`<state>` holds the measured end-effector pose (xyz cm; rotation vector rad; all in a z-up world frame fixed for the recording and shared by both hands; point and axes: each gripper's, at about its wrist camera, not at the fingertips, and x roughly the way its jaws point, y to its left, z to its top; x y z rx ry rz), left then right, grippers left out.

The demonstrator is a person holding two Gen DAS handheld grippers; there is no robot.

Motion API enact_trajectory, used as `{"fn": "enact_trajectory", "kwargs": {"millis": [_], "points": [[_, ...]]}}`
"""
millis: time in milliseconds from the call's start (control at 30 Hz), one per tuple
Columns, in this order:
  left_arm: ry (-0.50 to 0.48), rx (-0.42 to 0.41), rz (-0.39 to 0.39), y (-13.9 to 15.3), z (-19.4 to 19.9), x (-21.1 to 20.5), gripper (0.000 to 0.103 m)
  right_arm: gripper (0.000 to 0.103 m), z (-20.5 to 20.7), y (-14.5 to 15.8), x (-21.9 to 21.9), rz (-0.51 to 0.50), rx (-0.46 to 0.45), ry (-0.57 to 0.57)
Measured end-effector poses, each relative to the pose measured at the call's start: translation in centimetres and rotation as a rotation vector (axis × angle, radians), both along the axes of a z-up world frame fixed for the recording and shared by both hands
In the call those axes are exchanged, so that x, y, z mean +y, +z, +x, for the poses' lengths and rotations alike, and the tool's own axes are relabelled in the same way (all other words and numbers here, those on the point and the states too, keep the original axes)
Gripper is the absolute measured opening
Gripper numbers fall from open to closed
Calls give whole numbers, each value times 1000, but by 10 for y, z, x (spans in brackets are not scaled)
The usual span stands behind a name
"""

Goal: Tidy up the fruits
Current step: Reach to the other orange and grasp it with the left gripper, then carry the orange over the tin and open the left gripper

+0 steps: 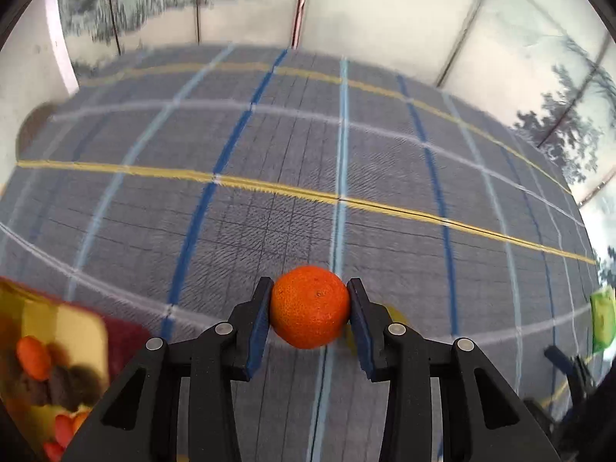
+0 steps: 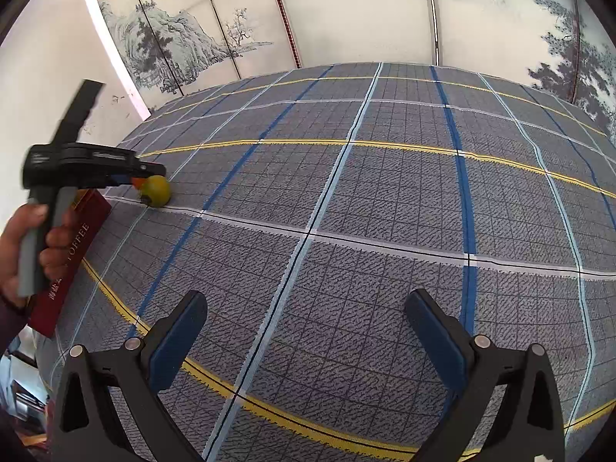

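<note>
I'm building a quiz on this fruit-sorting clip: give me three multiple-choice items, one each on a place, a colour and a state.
1. Where is the orange fruit?
A. between the left gripper's pads
B. inside the box
C. beside the right gripper

2. What colour is the fruit lying on the checked cloth?
A. red
B. yellow-green
C. purple

3. How do the right gripper's jaws stand?
A. shut on a fruit
B. shut, empty
C. open, empty

Answers: 1 A, both pads press its sides; 2 B, the right wrist view shows it; 3 C, only cloth lies between them.

Bright even daylight, fisheye-bent edges, motion blur in left-wrist view.
</note>
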<state>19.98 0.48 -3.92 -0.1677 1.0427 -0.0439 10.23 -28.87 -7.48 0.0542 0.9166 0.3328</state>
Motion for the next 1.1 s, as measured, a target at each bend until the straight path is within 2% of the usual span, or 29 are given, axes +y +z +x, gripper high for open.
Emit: {"fn": "enact_trajectory", "kwargs": {"millis": [200, 367, 533, 700, 867, 1100], "points": [[-18, -73, -20, 36, -57, 1, 40, 103, 1, -2, 9, -71, 4, -2], [-11, -118, -18, 53, -109, 10, 40, 103, 1, -8, 29, -227, 9, 14], [4, -135, 0, 56, -153, 25, 41, 103, 0, -7, 27, -223, 7, 22], [74, -156, -12, 59, -188, 60, 41, 103, -2, -7, 27, -226, 7, 17], [147, -163, 9, 57, -212, 95, 41, 103, -3, -7, 27, -227, 6, 13], [195, -144, 22, 40, -233, 121, 41, 103, -5, -6, 27, -228, 7, 5]]}}
